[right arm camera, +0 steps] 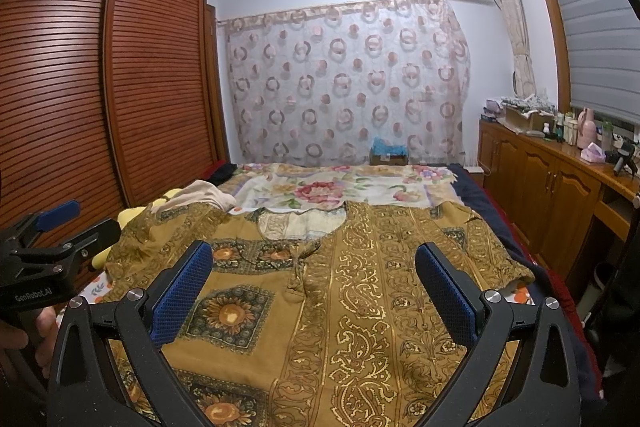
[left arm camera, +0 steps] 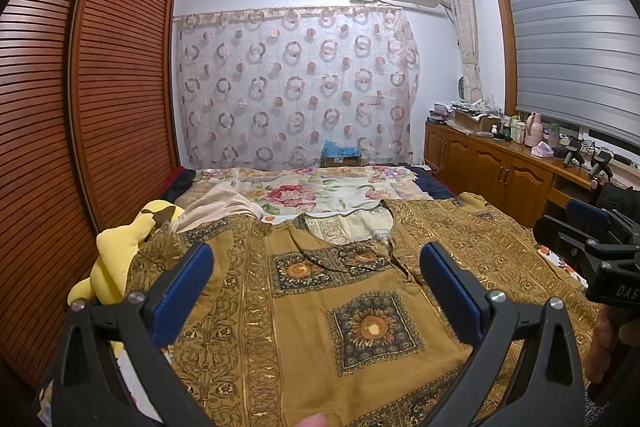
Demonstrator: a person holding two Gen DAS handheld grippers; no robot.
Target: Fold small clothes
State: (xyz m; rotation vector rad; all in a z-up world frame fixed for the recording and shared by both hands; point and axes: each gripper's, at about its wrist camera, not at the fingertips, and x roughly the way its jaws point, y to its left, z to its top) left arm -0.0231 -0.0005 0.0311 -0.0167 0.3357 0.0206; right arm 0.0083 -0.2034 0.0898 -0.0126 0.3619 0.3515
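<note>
Both the left gripper [left arm camera: 316, 291] and the right gripper [right arm camera: 314, 291] were held wide apart and empty above the mustard patterned top [right arm camera: 360, 307], which was spread flat on the bed [right arm camera: 320, 187]. No fold appeared begun; a sleeve edge would likely need pinching next.

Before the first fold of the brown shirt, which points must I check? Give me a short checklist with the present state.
1. Left gripper open, holding nothing: ok.
2. Right gripper open, holding nothing: ok.
3. Brown shirt lies spread on the bed, neckline away from the person: ok.
4. Left sleeve flat: not ok, it lies rumpled against the yellow plush toy.
5. Right sleeve spread out: ok.
6. Hem straight: cannot tell, out of view.
</note>
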